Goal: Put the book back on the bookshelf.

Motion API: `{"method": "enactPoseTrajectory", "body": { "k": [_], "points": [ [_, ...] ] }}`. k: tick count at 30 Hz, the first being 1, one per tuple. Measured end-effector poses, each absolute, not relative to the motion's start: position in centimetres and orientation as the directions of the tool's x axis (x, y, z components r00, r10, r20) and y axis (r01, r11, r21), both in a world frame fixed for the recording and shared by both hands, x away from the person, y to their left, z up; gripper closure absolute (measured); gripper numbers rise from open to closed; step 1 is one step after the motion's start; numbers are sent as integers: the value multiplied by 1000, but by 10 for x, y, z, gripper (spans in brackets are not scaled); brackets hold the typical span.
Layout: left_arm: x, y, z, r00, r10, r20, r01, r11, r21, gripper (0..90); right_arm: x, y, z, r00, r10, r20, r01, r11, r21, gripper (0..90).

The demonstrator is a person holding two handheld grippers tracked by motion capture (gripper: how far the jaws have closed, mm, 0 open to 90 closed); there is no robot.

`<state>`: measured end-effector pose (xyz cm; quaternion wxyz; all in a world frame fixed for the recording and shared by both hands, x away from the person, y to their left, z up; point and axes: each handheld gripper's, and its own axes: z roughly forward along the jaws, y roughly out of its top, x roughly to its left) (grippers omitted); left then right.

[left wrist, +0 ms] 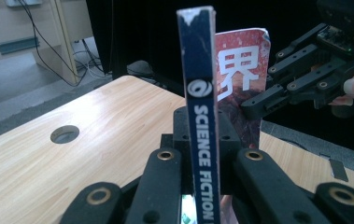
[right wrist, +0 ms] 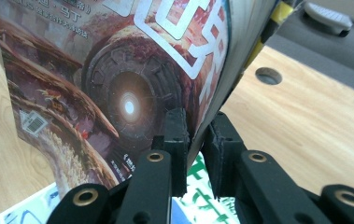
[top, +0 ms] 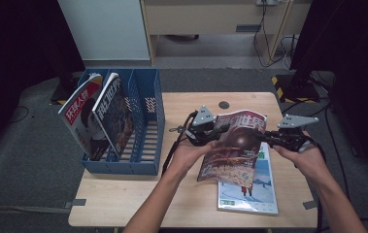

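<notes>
Magazine (top: 235, 145) hangs between both claws, left gripper (top: 209, 133) clenched on its spine, right gripper (top: 275, 137) pinching the opposite edge, rack (top: 145, 121) beyond the left one.

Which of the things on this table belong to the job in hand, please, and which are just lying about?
In the job:
- red science fiction magazine
- left hand-held gripper, clamped on its spine
- right hand-held gripper, clamped on its open edge

Lying about:
- green-and-white magazine flat on the table
- blue file rack holding two magazines

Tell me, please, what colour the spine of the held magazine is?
Dark blue with white lettering; the spine shows best in the left gripper view.
</notes>
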<state>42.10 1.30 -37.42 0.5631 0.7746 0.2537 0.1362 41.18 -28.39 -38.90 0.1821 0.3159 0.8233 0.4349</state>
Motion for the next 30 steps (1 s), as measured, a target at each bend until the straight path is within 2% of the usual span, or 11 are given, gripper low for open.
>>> {"method": "enactPoseTrajectory", "body": {
  "k": [12, 20, 30],
  "points": [
    [416, 15, -373, 835, 548, -45, 173, -184, 968, 837, 407, -288, -365, -725, 683, -93, 301, 435, 849, 820],
    [410, 26, -381, 844, 530, -79, 180, -141, 974, 826, 401, -284, -363, -745, 658, -110, 272, 450, 851, 821],
    [407, 29, -394, 859, 506, -80, 186, -164, 969, 787, 395, -281, -360, -758, 639, -129, 246, 463, 851, 821]
  ]
}}
